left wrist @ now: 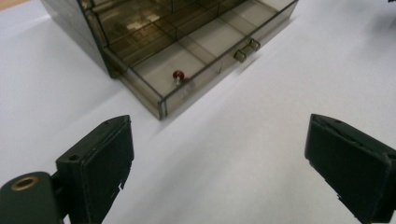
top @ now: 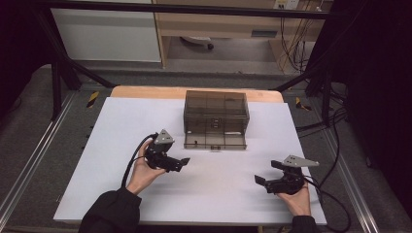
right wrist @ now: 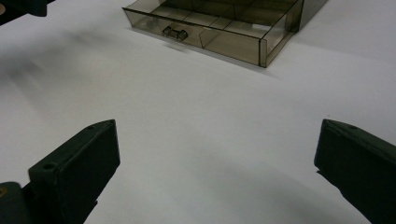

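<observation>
A smoky see-through drawer cabinet (top: 216,109) stands at the back middle of the white table (top: 214,194). Its bottom drawer (top: 215,141) is pulled out toward me. In the left gripper view the drawer (left wrist: 196,65) holds a small red-headed piece (left wrist: 178,75) in its near corner compartment, and its handle (left wrist: 246,50) sticks out in front. My left gripper (top: 179,164) hovers open just left of the drawer's front, nothing between its jaws (left wrist: 217,154). My right gripper (top: 266,172) is open over bare table at the front right, with the drawer (right wrist: 219,28) well ahead of its empty jaws (right wrist: 217,158).
A wooden strip (top: 145,91) runs along the table's back edge. Black frame bars (top: 63,63) and cables (top: 330,121) flank the table, with metal rails (top: 29,165) on both sides. A cable (top: 133,162) trails from the left gripper.
</observation>
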### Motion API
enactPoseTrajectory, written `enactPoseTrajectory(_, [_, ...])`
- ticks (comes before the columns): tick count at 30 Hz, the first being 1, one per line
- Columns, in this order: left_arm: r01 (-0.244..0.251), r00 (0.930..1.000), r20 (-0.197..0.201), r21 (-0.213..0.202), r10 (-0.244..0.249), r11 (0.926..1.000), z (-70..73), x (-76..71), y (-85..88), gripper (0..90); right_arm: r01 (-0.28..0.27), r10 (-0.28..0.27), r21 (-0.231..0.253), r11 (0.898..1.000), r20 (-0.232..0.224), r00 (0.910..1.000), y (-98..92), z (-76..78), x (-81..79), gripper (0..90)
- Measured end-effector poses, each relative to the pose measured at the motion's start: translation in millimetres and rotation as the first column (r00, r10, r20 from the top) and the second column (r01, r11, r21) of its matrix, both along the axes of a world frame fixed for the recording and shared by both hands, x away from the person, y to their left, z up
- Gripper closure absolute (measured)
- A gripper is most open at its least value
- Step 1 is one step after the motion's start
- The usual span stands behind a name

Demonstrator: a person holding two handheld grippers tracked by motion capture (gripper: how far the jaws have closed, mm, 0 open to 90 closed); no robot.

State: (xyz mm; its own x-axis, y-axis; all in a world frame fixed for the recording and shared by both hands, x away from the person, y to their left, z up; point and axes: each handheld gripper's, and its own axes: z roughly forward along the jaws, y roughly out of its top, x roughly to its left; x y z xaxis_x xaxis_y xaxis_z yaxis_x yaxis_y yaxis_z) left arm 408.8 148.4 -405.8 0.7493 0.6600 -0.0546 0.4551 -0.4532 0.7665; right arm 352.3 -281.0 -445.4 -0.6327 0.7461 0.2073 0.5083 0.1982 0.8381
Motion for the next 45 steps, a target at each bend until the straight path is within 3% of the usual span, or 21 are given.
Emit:
enactPoseTrajectory(8, [-0.018, 0.9998, -0.004, -0.020, 0.017, 0.9997, -9.8, -12.5, 23.4, 7.9, 0.000, 0.000, -0.003, 1.000, -0.001, 1.0000, 0.5, -0.6, 0.3, 0.6])
enactPoseTrajectory(9, [-0.007, 0.9999, 0.011, -0.026, 0.007, 0.9996, -11.8, -12.4, 26.1, 7.9, 0.000, 0.000, -0.003, 1.000, -0.001, 1.0000, 0.4, -0.5, 0.3, 0.6])
enactPoseTrajectory(10, [-0.023, 0.9997, -0.002, -0.020, 0.022, 0.9995, -12.8, -15.0, 29.5, 7.9, -0.001, 0.001, -0.003, 1.000, -0.003, 1.0000, 0.3, -0.5, 0.3, 0.6])
enactPoseTrajectory(12, [-0.014, 0.9996, 0.022, -0.027, 0.015, 0.9995, -15.6, -15.3, 35.5, 7.9, 0.000, 0.000, -0.003, 1.000, -0.002, 1.0000, 0.4, -0.6, 0.4, 0.6])
enactPoseTrajectory(21, [-0.056, 0.9984, -0.004, -0.026, 0.056, 0.9981, -24.9, -28.7, 64.1, 7.9, -0.001, 0.001, -0.004, 1.000, -0.003, 1.0000, 0.6, -0.9, 0.6, 0.6])
enactPoseTrajectory(27, [-0.077, 0.9970, 0.000, -0.019, 0.077, 0.9968, -29.7, -37.0, 85.7, 7.9, -0.001, 0.001, -0.003, 1.000, -0.003, 1.0000, 0.4, -0.7, 0.3, 0.6])
enactPoseTrajectory(34, [-0.108, 0.9941, -0.002, -0.060, 0.108, 0.9923, -31.9, -42.3, 110.3, 7.9, -0.001, 0.001, -0.006, 1.000, -0.010, 0.9999, 1.2, -1.2, 0.2, 0.6])
enactPoseTrajectory(45, [-0.136, 0.9908, -0.013, -0.071, 0.135, 0.9883, -41.5, -50.7, 132.4, 7.9, -0.003, 0.003, -0.011, 1.000, -0.012, 0.9999, 1.7, -1.9, 0.1, 0.6])
